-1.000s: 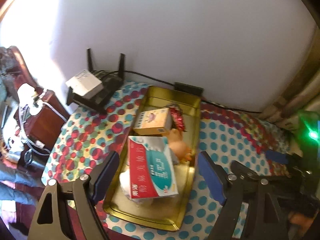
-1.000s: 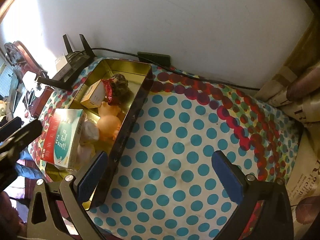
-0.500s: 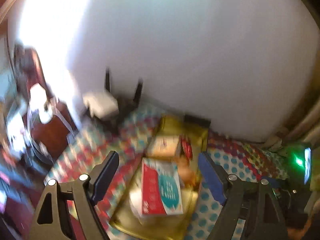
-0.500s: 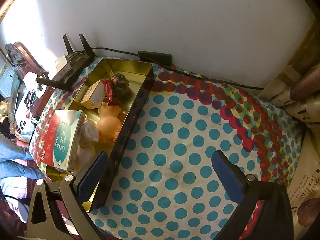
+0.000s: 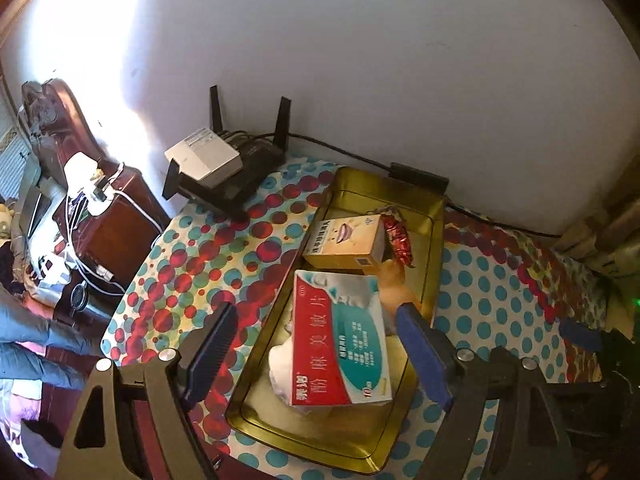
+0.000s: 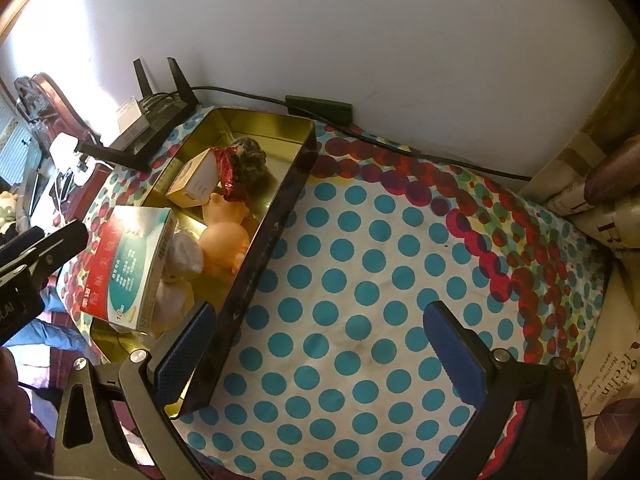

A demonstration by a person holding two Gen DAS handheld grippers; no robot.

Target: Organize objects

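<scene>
Two medicine boxes lie in the gold tin [image 5: 434, 248]; the red-teal box [image 5: 340, 344] reads "酚麻美敏片", between the wide, empty left claw [image 5: 316, 354]. Right claw [image 6: 320, 356] wide, tin at 10 o'clock.

Soft white bundle [image 5: 286, 364] at lower centre, mostly hidden under red-and-teal medicine carton [image 5: 338, 338]; can't tell what it is. Peach plastic doll [image 6: 224, 246] half covered w/ boxes in left-wrist view. Small print on yellow cardboard box [image 5: 344, 240] too small to read. Newspaper-wrapped rolls [image 6: 600, 208] cut off at right edge.
</scene>
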